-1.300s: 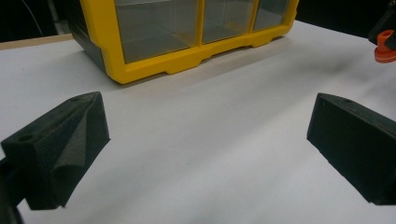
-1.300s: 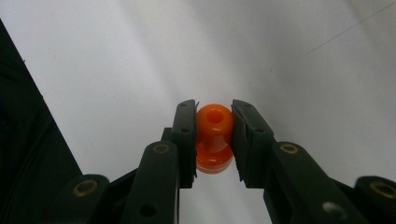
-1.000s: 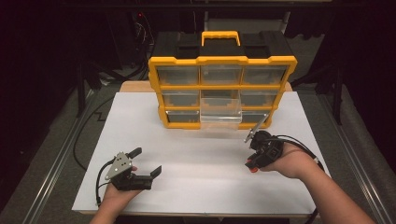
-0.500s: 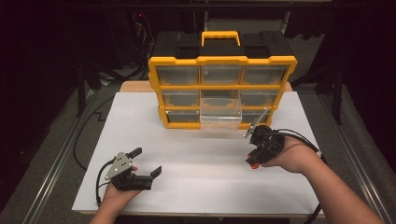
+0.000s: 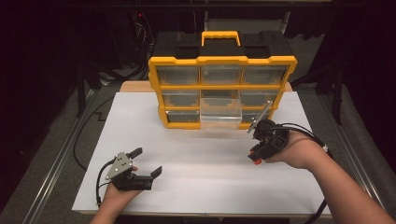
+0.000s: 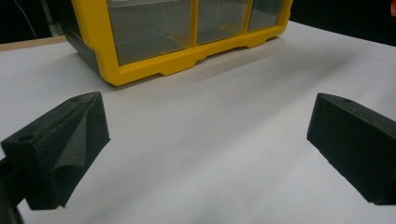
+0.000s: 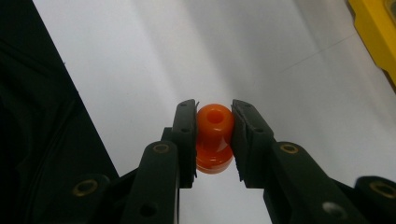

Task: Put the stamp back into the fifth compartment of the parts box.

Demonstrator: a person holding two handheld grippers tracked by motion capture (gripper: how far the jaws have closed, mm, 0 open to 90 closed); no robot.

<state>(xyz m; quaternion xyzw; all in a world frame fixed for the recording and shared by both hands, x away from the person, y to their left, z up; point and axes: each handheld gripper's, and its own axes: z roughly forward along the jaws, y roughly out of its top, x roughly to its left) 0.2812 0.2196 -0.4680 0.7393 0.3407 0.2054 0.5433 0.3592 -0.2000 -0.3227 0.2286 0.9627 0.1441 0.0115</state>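
The right gripper is now higher above the white table sheet than a second ago; the left gripper has not moved.

Its jaws clench a small orange plastic knob, near the yellow organiser box with clear drawers. The left jaws stand wide apart, grasping nothing.

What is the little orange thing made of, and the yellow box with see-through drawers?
The orange piece looks like smooth, shiny plastic or rubber: light glints on its rounded top, and which of the two is hard to say. The right gripper pinches it. The organizer box seems hard moulded plastic, yellow frame, black top. Its drawers look like clear plastic, since you can see inside.
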